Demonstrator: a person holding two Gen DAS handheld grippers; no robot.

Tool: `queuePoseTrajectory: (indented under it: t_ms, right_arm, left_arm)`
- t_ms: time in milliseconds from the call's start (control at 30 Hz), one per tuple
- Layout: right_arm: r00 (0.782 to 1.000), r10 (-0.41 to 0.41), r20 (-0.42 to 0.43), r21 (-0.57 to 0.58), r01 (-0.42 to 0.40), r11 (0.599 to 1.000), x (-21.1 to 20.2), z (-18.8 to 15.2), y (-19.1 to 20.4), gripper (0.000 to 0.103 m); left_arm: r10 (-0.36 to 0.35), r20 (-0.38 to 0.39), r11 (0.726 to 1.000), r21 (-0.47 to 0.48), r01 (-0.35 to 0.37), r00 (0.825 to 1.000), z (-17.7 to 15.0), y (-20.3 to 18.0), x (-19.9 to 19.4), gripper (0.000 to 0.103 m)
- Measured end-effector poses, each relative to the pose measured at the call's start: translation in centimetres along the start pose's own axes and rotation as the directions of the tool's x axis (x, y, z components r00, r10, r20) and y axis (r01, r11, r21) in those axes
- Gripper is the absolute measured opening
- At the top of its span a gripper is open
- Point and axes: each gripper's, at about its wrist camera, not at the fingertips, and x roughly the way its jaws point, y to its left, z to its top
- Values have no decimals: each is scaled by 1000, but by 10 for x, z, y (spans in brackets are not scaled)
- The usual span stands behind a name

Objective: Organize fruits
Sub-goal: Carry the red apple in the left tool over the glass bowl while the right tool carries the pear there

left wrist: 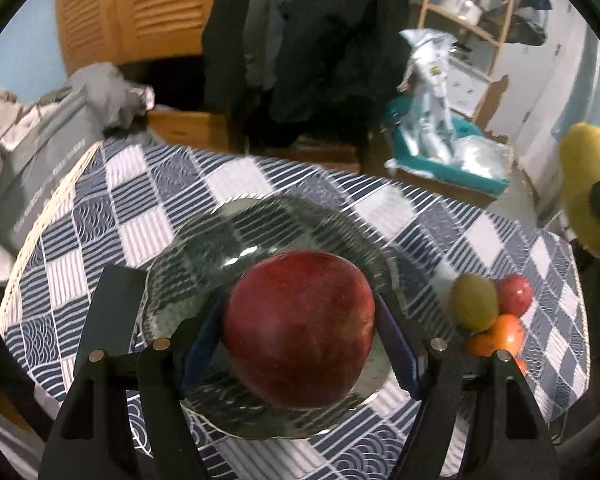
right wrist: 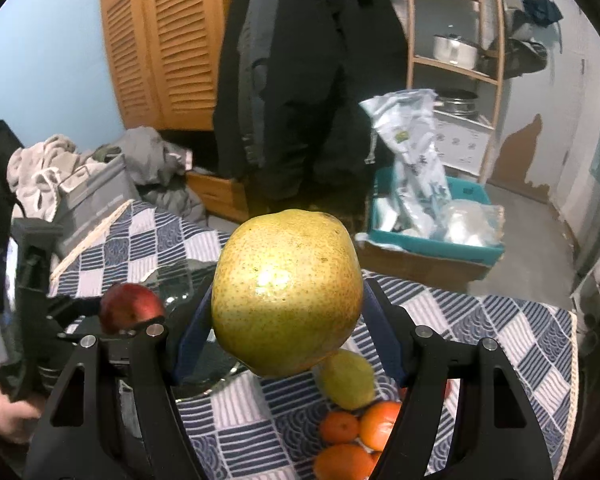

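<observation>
My left gripper (left wrist: 300,340) is shut on a big red apple (left wrist: 300,328), held just over a clear glass plate (left wrist: 204,256) on the blue-and-white checked tablecloth (left wrist: 132,184). That apple (right wrist: 130,312) also shows at the left of the right wrist view. My right gripper (right wrist: 286,320) is shut on a large yellow-green pear (right wrist: 286,292), held above the table; the same pear (left wrist: 588,192) appears at the right edge of the left wrist view. A pile of fruit lies on the cloth: a green pear (left wrist: 474,300), a red apple (left wrist: 514,294) and oranges (right wrist: 380,424).
Behind the table hang dark coats (right wrist: 300,80) by a slatted wooden cabinet (right wrist: 160,40). A teal box (right wrist: 432,236) with plastic bags stands on the floor, with a wooden shelf (right wrist: 456,60) beyond. Clothes and a grey box (left wrist: 32,152) lie at the left. A hand (right wrist: 4,412) holds the left gripper.
</observation>
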Motion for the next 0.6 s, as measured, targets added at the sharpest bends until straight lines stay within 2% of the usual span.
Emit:
queuePoseTrajectory:
  t_ms: [300,600]
  right_arm:
    - [997,59,-58,-22,-60,998,34,0,29,72]
    - [983,114,-147,-16,-117,993,79,-12,53,71]
  left_arm:
    - [48,-102,997,-54,-53,994,-15,34,34,76]
    - [69,-173,994,-68,-81,983,-30,56,59,76]
